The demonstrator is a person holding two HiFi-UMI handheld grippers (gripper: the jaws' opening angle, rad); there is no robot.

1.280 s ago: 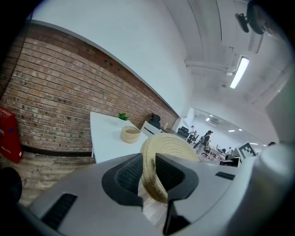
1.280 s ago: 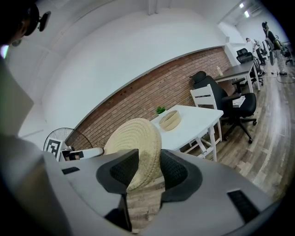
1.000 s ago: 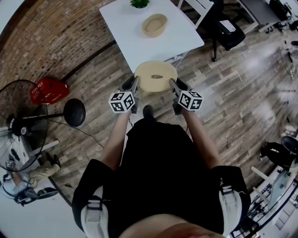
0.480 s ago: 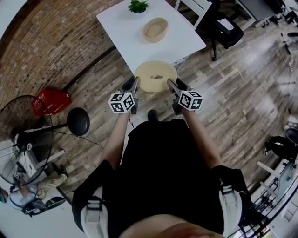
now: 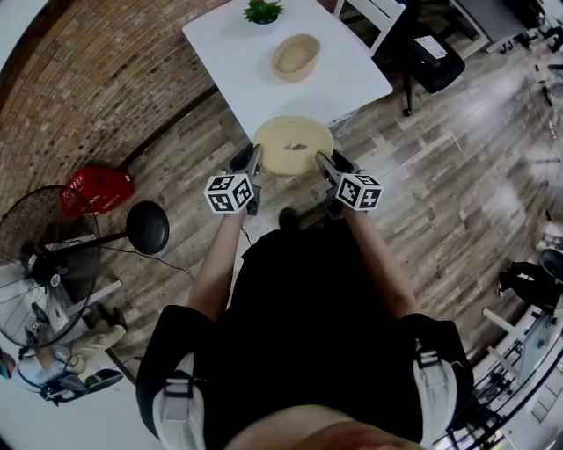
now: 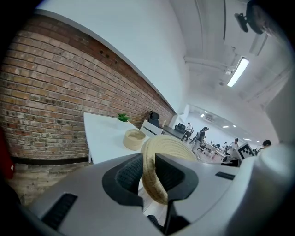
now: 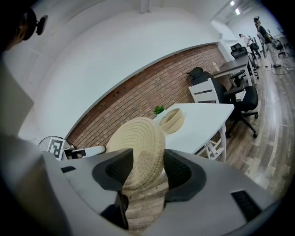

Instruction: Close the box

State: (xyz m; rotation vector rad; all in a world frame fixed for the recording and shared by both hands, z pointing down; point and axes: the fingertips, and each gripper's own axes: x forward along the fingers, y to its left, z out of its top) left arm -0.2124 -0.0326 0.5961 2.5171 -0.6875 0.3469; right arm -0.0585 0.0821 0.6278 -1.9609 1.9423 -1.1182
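Observation:
A round woven lid (image 5: 294, 145) hangs level in the air just before the near edge of the white table (image 5: 255, 83). My left gripper (image 5: 251, 156) is shut on the lid's left rim (image 6: 152, 179), its pads pressing both faces. My right gripper (image 5: 324, 160) stands open, with the lid's right rim (image 7: 140, 147) between its wide-set jaws. The woven box (image 5: 294, 53), open-topped and empty, sits farther back on the table, also visible from the left gripper (image 6: 134, 138) and from the right gripper (image 7: 174, 120).
A small potted plant (image 5: 262, 10) stands at the table's far edge. A black office chair (image 5: 431, 57) sits right of the table. On the wooden floor to the left are a red basket (image 5: 95, 192), a black stool (image 5: 148, 227) and a standing fan (image 5: 35, 255). A brick wall runs along the left.
The lid and both grippers keep their place in the view. The table, the floor and the things on it have shifted slightly as the person moved.

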